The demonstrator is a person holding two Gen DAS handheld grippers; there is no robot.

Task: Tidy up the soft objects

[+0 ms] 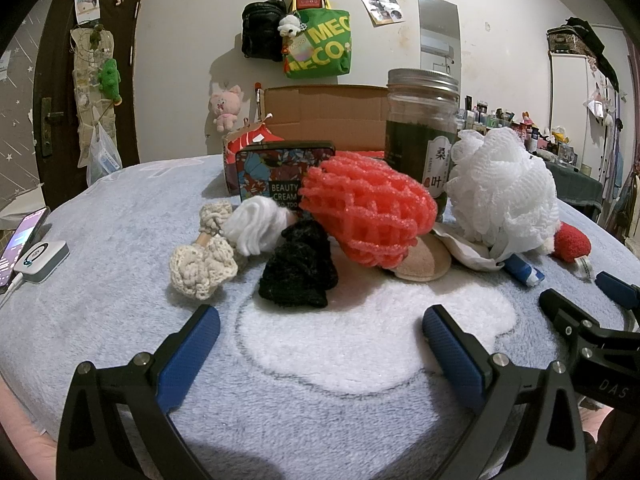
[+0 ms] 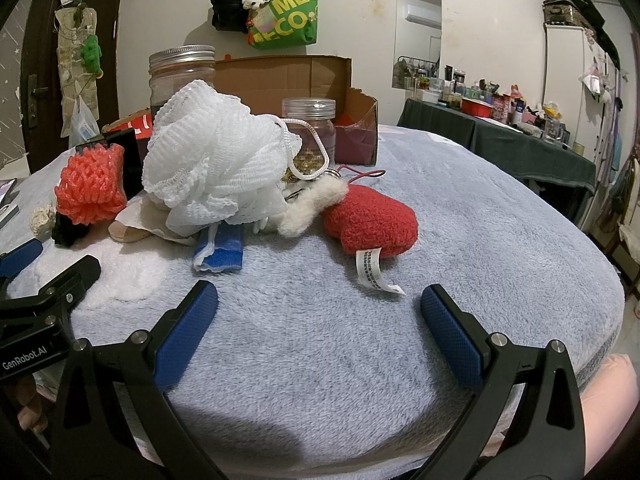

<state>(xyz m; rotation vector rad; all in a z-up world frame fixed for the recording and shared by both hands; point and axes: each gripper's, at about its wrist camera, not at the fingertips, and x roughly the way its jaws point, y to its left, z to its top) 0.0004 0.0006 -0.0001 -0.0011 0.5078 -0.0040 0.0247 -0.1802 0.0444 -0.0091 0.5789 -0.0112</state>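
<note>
Clearly both tongs hang low over a fluffy pale-blue blanket [image 2: 460, 216] with their blue pads spread wide and nothing between them. The left tongs [image 1: 320, 350] face a heap of soft things lying on the blanket: a black knit piece [image 1: 298, 272] nearest, a cream crocheted piece [image 1: 200, 266] to its left, a white cotton wad [image 1: 260, 228] just behind, and a coral foam net [image 1: 368, 208] resting over a tan round pad [image 1: 424, 262]. A white mesh bath pouf [image 1: 504, 188] sits to the right of the net, in front of a dark-filled glass jar [image 1: 420, 128] with a metal lid. A patterned tin [image 1: 276, 172] and an open cardboard box [image 1: 324, 116] stand behind the heap. The right tongs [image 2: 320, 330] point at a red plush heart [image 2: 372, 224] with a white label, lying just right of the pouf; a blue sponge [image 2: 224, 252] peeks from under the pouf. A phone [image 1: 22, 240] lies at the blanket's left edge.
</note>
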